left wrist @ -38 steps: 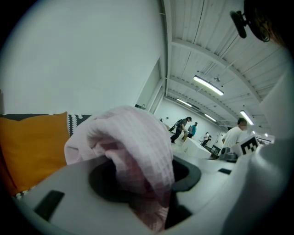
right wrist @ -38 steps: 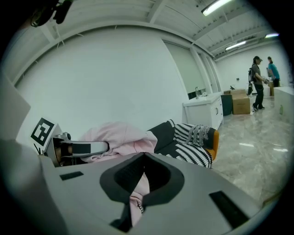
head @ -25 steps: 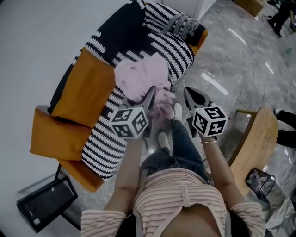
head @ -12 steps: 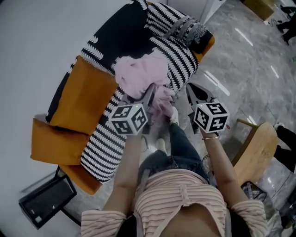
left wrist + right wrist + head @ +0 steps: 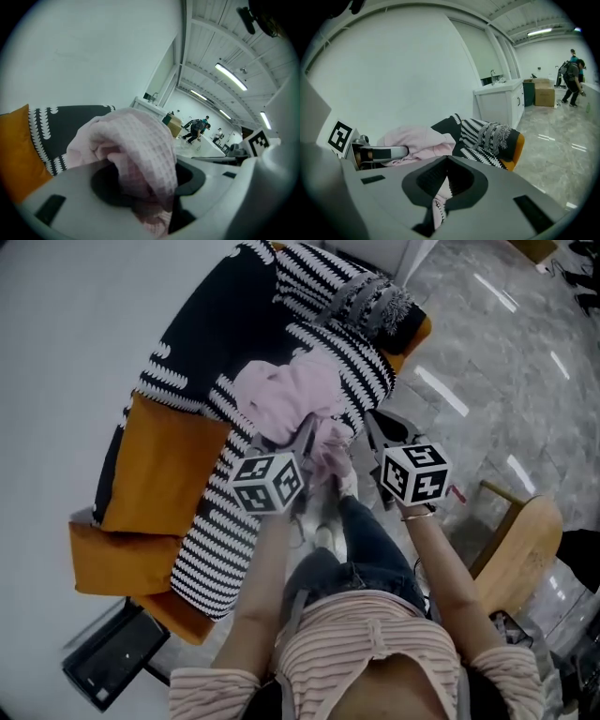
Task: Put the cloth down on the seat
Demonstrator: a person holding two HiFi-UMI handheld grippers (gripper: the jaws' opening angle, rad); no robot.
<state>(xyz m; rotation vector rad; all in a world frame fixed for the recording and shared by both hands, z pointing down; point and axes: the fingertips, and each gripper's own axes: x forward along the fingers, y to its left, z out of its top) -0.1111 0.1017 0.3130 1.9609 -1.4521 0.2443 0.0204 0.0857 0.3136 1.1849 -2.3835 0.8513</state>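
A crumpled pink cloth (image 5: pixel 286 397) lies heaped on the black-and-white striped blanket that covers the orange sofa's seat (image 5: pixel 225 521). My left gripper (image 5: pixel 305 435) is shut on the cloth's near edge. In the left gripper view the waffle-weave cloth (image 5: pixel 133 145) bulges up between the jaws of that gripper (image 5: pixel 157 180). My right gripper (image 5: pixel 380 427) hovers just right of the cloth, over the seat's front edge, its jaws together and empty. In the right gripper view (image 5: pixel 446 161) the cloth (image 5: pixel 415 139) sits beyond the jaws with the left gripper's finger (image 5: pixel 382 152) beside it.
Orange cushions (image 5: pixel 155 465) rest on the sofa's left part. A grey fringed throw (image 5: pixel 375 301) lies at its far end. A wooden chair (image 5: pixel 520 540) stands to the right on the marble floor, a black box (image 5: pixel 112 657) at lower left. People (image 5: pixel 572 75) move far off.
Both grippers have edged a little toward the sofa and closer together. The left one keeps its hold on the cloth. The head view has swung slightly.
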